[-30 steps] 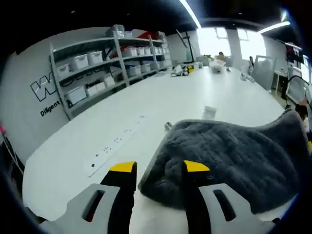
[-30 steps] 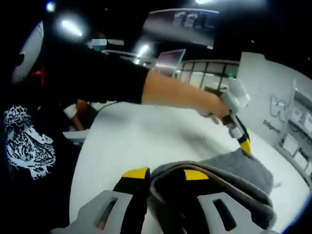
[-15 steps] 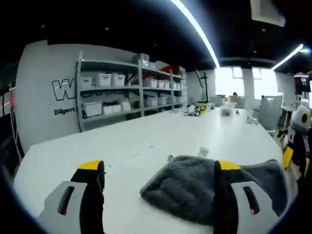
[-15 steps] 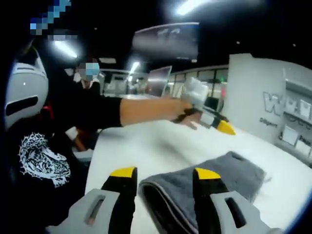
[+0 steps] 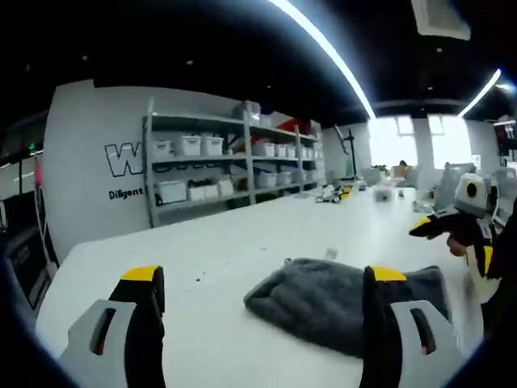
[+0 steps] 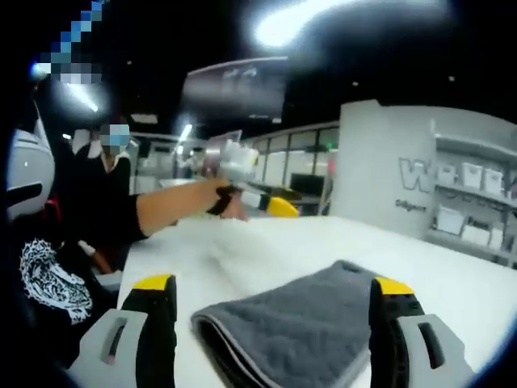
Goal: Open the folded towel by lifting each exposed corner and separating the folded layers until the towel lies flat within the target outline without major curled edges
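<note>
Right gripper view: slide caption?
Open right gripper above folded grey towel on white table; left gripper hovers beyond.

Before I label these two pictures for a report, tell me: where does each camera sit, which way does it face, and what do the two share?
Left gripper view: rides the left tool, jaws wide apart, looking across the white table over the folded grey towel toward shelves; the right tool enters at right.
Right gripper view: rides the right tool, jaws wide apart, looking over the towel toward the person's forearm holding the left tool.
Shared: towel, table, each other's tool.
</note>
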The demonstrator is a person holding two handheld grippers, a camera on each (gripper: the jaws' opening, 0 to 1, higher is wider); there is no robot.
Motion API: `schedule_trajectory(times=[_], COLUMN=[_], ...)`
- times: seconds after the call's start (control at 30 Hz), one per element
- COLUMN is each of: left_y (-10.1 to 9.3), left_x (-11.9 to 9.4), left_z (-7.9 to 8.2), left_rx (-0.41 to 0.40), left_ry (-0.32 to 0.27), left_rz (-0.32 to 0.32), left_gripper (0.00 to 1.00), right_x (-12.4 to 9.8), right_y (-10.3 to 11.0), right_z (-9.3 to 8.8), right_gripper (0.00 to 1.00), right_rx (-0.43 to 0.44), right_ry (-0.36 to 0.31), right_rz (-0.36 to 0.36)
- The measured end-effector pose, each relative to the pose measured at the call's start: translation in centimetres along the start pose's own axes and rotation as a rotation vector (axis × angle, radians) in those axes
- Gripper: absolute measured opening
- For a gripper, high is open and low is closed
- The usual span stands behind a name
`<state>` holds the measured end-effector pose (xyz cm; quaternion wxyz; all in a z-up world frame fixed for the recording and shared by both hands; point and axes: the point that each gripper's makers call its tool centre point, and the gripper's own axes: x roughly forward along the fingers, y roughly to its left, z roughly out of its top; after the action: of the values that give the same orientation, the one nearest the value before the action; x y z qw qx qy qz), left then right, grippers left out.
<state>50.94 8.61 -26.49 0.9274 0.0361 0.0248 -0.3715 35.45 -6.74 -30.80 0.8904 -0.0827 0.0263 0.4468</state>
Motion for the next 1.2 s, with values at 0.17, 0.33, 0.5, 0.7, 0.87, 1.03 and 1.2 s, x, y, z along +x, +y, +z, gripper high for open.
schedule_trajectory(times=[0.17,0.33,0.5,0.7,0.87,1.03,1.2], left_y=[1.8,2.8,0.1,0.4,-0.9,-2.1,-3.4], left_x=[-2.8,-4.8,-7.7,-11.2,-12.9,-13.7,-14.2], left_z=[-0.9,-2.2,-2.3,-3.0,-2.3,-2.5,-3.2], left_rx=[-0.012,0.018,-0.026,0.072,0.027,0.020,0.011], left_ry=[0.012,0.046,0.003,0.058,0.030,0.035,0.036], left_rz=[0.061,0.099,0.100,0.228,0.203,0.190,0.187], left_gripper=[1.00,1.00,1.00,1.00,1.00,1.00,1.00], right_x=[-0.4,-1.1,-1.7,-2.5,-2.8,-3.8,-4.8], right_y=[-0.8,-1.6,-2.5,-3.4,-3.0,-2.9,-3.8], right_z=[-0.1,0.0,-0.5,0.0,-0.2,0.0,0.1], right_gripper=[1.00,1.00,1.00,1.00,1.00,1.00,1.00], right_rx=[0.015,0.009,-0.010,0.007,0.002,0.008,0.005], right_ry=[-0.008,-0.009,0.019,-0.017,-0.010,-0.021,-0.013], right_rz=[-0.031,-0.063,-0.090,-0.115,-0.111,-0.122,-0.147])
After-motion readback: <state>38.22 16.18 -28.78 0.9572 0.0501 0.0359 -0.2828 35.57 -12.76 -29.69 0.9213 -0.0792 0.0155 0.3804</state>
